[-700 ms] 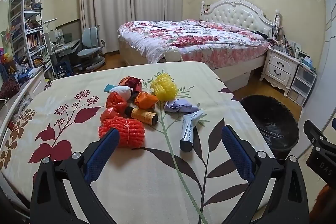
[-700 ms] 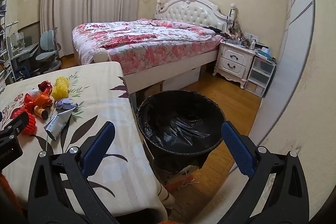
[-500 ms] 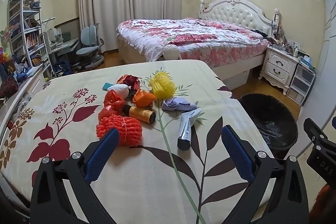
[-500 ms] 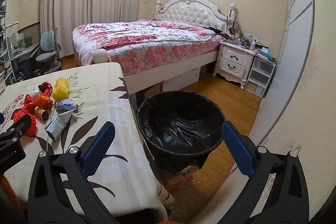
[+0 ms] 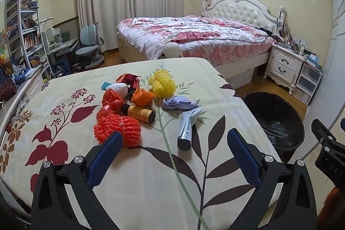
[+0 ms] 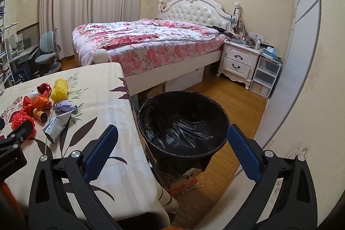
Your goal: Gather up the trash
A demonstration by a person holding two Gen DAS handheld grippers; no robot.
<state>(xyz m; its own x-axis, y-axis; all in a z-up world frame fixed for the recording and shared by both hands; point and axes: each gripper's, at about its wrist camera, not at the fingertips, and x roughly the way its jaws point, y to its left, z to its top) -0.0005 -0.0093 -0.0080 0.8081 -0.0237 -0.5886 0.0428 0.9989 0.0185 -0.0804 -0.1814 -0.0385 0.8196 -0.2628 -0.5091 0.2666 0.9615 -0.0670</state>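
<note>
A pile of trash lies on the floral tablecloth (image 5: pixel 140 176): an orange foam net (image 5: pixel 117 128), a yellow foam net (image 5: pixel 162 84), an amber bottle (image 5: pixel 139 112), an orange wrapper (image 5: pixel 142 96), a purple crumpled paper (image 5: pixel 177 103) and a grey tube (image 5: pixel 187 128). My left gripper (image 5: pixel 174 151) is open and empty, just short of the pile. A black-lined bin (image 6: pixel 183 122) stands on the floor right of the table. My right gripper (image 6: pixel 172 149) is open and empty, above the bin's near rim. The pile also shows in the right wrist view (image 6: pixel 43 105).
A bed (image 5: pixel 194 40) with a floral quilt stands behind the table. A white nightstand (image 6: pixel 239 61) and plastic drawers (image 6: pixel 266 77) are at the right wall. A desk chair (image 5: pixel 90 46) and bookshelf (image 5: pixel 23 25) are at the far left.
My left gripper has drawn slightly back and up from the pile, which now sits a little higher in its view. My right gripper has barely moved. Both stay open.
</note>
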